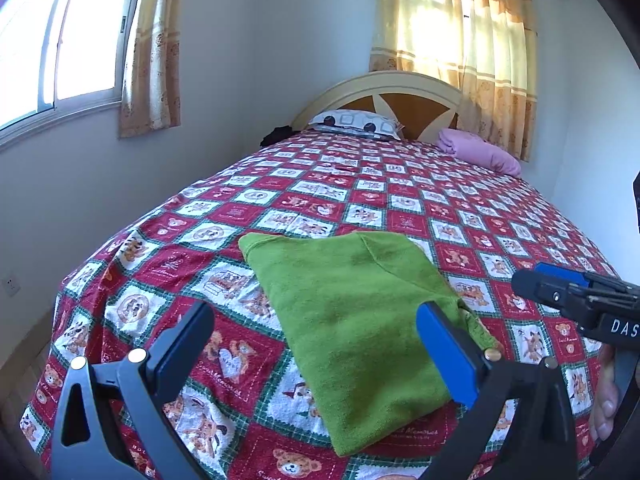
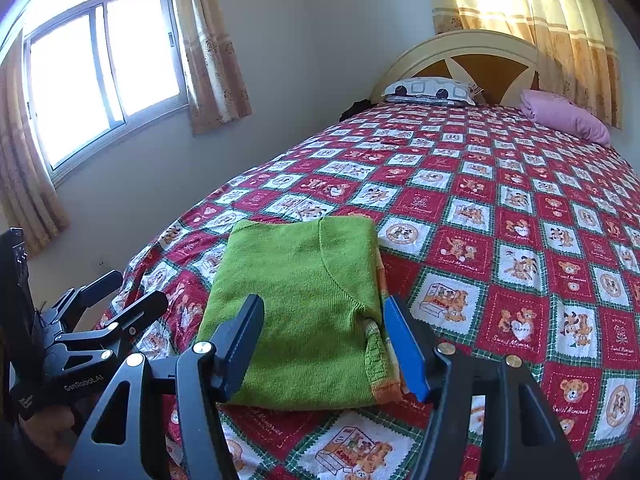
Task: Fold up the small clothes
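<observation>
A small green knitted garment [image 1: 352,312] lies folded into a rectangle on the bed's red patterned cover [image 1: 312,184]. It also shows in the right wrist view [image 2: 304,312], with an orange hem at its near right corner. My left gripper [image 1: 316,344] is open and empty, held above the garment's near end. My right gripper [image 2: 324,332] is open and empty, its jaws spread over the garment's near edge. The right gripper [image 1: 560,292] shows at the right of the left wrist view. The left gripper [image 2: 120,296] shows at the left of the right wrist view.
A patterned pillow [image 1: 356,122] and a pink pillow [image 1: 480,152] lie at the headboard [image 1: 400,96]. A wall with a window [image 2: 100,72] runs along the bed's left side. Curtains [image 1: 472,40] hang behind the headboard. The bed's near left corner [image 1: 72,300] drops to the floor.
</observation>
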Demonstrator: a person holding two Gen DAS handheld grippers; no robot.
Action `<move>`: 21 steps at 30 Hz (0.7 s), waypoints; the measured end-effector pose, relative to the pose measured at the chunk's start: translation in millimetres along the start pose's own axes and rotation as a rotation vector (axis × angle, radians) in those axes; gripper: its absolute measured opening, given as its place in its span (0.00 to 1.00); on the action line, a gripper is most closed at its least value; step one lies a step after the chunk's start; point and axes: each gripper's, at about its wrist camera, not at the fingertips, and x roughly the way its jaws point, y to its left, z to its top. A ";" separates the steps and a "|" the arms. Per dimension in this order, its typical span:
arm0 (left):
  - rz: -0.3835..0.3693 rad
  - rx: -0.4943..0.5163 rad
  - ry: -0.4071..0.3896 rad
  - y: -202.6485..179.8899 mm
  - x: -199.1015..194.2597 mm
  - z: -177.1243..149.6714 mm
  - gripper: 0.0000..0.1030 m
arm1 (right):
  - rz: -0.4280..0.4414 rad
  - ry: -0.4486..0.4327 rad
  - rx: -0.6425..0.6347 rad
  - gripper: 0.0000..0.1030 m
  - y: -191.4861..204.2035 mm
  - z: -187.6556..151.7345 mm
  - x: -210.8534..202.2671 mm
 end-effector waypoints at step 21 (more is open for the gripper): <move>-0.005 0.013 -0.004 -4.2 -3.3 0.8 1.00 | 0.016 -0.026 0.004 0.61 3.9 -1.6 -9.1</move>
